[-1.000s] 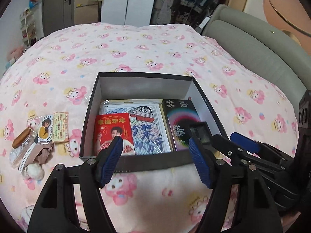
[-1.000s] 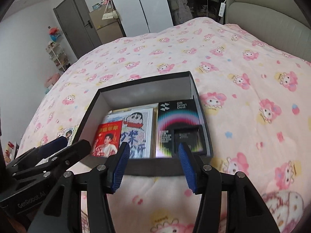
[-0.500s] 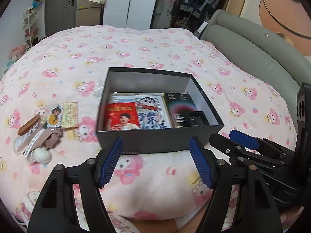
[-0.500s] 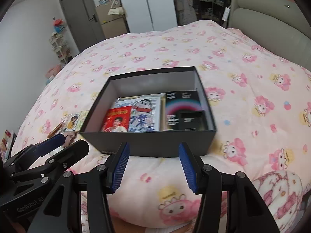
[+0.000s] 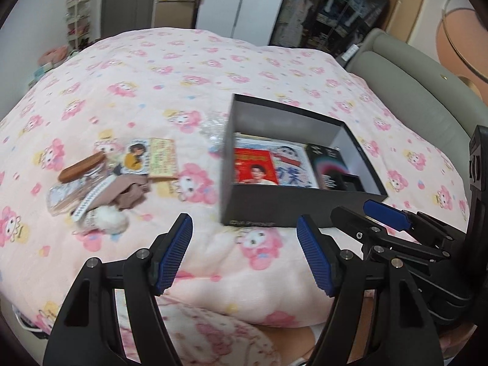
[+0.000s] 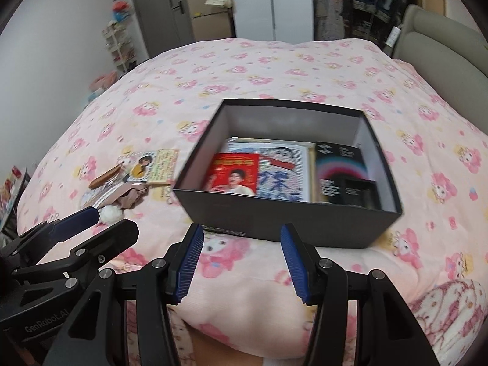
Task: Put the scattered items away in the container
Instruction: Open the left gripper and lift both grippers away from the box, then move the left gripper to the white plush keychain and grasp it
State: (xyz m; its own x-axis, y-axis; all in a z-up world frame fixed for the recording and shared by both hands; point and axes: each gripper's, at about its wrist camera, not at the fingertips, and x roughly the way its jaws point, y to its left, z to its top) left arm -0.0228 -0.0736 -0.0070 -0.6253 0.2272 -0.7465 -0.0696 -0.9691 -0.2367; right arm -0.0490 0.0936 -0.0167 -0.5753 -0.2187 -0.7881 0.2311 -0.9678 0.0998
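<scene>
black gripper (image 6: 241, 262) frame; ribbed blue pads (image 6: 190, 265); silver screws; white lettering

bed (image 6: 274, 70): pink cartoon-print quilt | headboard (image 5: 427, 91): grey padded | door (image 6: 158, 9): grey | wall (image 6: 45, 30): white

Left gripper (image 5: 245, 254) angled down, jaws wide and empty, right gripper (image 6: 241, 263) at its three o'clock, likewise spread, holding nothing.
</scene>
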